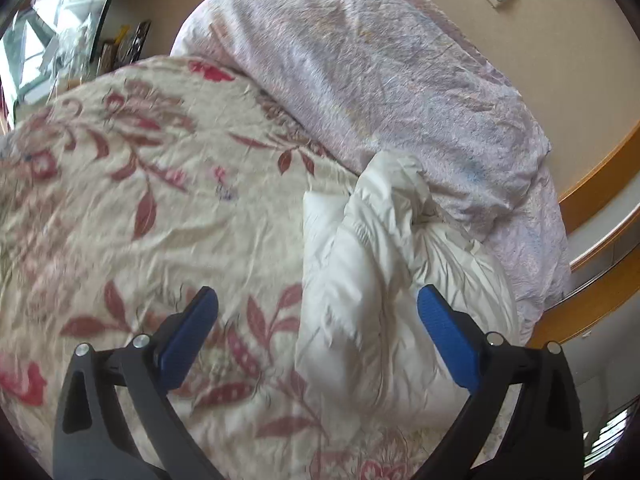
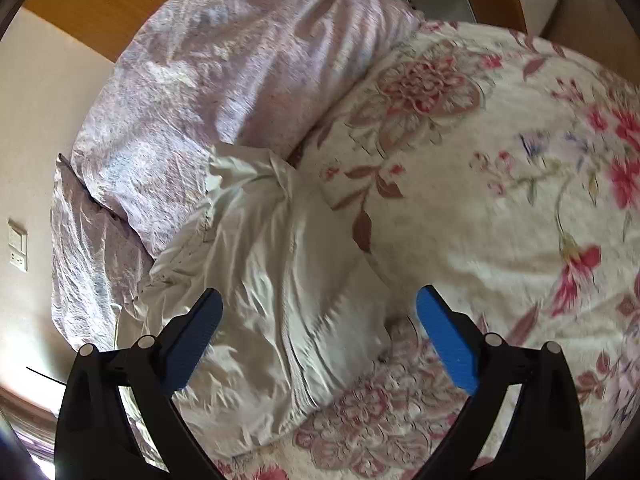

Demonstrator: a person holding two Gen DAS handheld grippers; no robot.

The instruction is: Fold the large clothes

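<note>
Under both empty, wide-open tools (image 1: pixel 318 304) (image 2: pixel 319 304), motion-blurred white garment (image 1: pixel 360 280) (image 2: pixel 272 272), edges partly hidden.

Left hand-held gripper (image 1: pixel 318 300) spread wide above white garment (image 1: pixel 360 280)

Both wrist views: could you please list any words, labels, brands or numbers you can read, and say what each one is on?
None can be read.
White garment: no tag or print shows.
Floral bedspread and lilac pillows: pattern only, no lettering.
Wall switch plate: no legible marking.
Items on the shelf by the window: too small and blurred to read.
Both grippers' blue pads: plain.
</note>
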